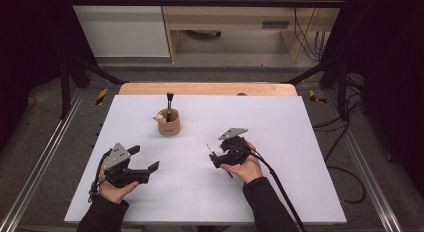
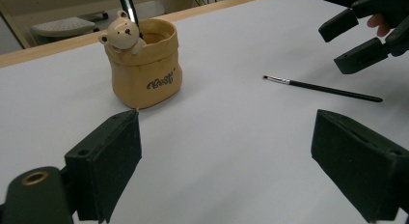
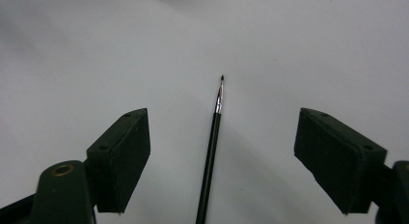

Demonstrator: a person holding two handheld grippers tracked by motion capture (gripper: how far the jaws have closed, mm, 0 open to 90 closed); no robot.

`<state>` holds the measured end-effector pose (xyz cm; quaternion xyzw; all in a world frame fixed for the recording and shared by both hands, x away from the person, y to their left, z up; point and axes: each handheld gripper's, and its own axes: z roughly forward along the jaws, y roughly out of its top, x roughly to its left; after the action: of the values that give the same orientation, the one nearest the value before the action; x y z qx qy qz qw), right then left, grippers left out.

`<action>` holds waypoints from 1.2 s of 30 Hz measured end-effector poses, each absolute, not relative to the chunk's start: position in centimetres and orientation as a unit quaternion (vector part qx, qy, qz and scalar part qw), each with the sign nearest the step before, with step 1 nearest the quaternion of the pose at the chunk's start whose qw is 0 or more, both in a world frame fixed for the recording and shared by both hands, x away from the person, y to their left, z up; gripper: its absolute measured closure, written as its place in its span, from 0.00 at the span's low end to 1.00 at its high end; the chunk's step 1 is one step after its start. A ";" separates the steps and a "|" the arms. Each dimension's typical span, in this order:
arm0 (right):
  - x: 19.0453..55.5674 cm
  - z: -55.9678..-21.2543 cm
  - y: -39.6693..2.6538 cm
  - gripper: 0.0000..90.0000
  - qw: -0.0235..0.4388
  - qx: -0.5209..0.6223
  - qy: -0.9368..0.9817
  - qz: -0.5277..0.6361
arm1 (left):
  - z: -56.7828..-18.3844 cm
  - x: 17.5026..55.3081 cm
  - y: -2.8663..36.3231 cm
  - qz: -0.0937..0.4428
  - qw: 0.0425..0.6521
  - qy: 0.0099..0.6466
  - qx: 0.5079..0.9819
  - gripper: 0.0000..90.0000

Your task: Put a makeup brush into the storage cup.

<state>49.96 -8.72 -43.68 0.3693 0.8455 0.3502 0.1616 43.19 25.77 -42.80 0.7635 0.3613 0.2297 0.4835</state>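
Observation:
A thin black paintbrush [image 3: 212,151] with a silver ferrule lies flat on the white table [image 1: 280,122], bristles pointing away from my right gripper. That right gripper [image 3: 225,149] hovers low over the paintbrush [image 2: 323,89], open, with the handle between its jaws and touching neither pad. It also shows in the high view as the right gripper [image 1: 215,154], right of centre. A tan pot [image 1: 169,125] with a small bear [image 2: 120,35] on its rim holds a black brush [image 1: 170,99] upright. My left gripper [image 1: 146,157] rests open at the front left, aimed at the pot [image 2: 144,74].
A wooden strip [image 1: 207,88] borders the table's far edge. Cables [image 1: 280,187] trail from the right gripper toward the front edge. Black frame posts and a shelf unit stand beyond the table.

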 end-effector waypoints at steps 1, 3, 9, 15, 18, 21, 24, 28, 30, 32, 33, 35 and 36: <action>50.0 -43.8 -8.7 0.24 0.160 0.370 0.846 0.349 | -42.8 43.2 25.8 0.230 0.482 0.361 0.764 0.11; 50.1 -44.1 -8.5 0.25 0.155 0.370 0.851 0.339 | -42.8 43.2 25.7 0.231 0.482 0.360 0.765 0.11; 50.4 -44.9 -8.1 0.32 0.144 0.366 0.859 0.327 | -42.8 43.1 25.6 0.231 0.483 0.358 0.765 0.11; 50.6 -45.4 -7.9 0.39 0.139 0.363 0.864 0.319 | -42.8 43.2 25.6 0.229 0.481 0.358 0.767 0.11; 50.7 -45.6 -7.8 0.43 0.134 0.368 0.865 0.314 | -42.8 43.2 25.6 0.228 0.481 0.357 0.767 0.11; 50.7 -45.8 -7.6 0.49 0.132 0.365 0.867 0.311 | -42.8 43.2 25.6 0.228 0.481 0.357 0.767 0.11; 50.7 -46.0 -7.4 0.54 0.130 0.365 0.868 0.312 | -42.8 43.2 25.6 0.230 0.481 0.356 0.767 0.11; 50.7 -46.2 -7.4 0.60 0.128 0.360 0.873 0.303 | -42.8 43.1 25.6 0.228 0.482 0.357 0.767 0.11; 50.7 -46.2 -7.4 0.64 0.130 0.356 0.874 0.303 | -42.9 43.1 25.5 0.227 0.481 0.356 0.768 0.11; 50.7 -46.2 -7.3 0.67 0.127 0.358 0.875 0.300 | -42.9 43.1 25.5 0.227 0.480 0.356 0.769 0.11; 50.7 -46.2 -7.3 0.67 0.127 0.360 0.875 0.297 | -42.9 43.1 25.5 0.227 0.480 0.356 0.769 0.11; 50.7 -46.4 -7.3 0.70 0.127 0.357 0.877 0.295 | -42.9 43.1 25.5 0.227 0.481 0.356 0.769 0.11; 50.8 -46.4 -7.4 0.72 0.127 0.355 0.879 0.293 | -42.9 43.1 25.5 0.227 0.481 0.356 0.769 0.11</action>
<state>50.78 -7.37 -46.42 0.3553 0.8786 0.2927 0.1269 43.14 25.49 -42.87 0.7688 0.3557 0.2270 0.4805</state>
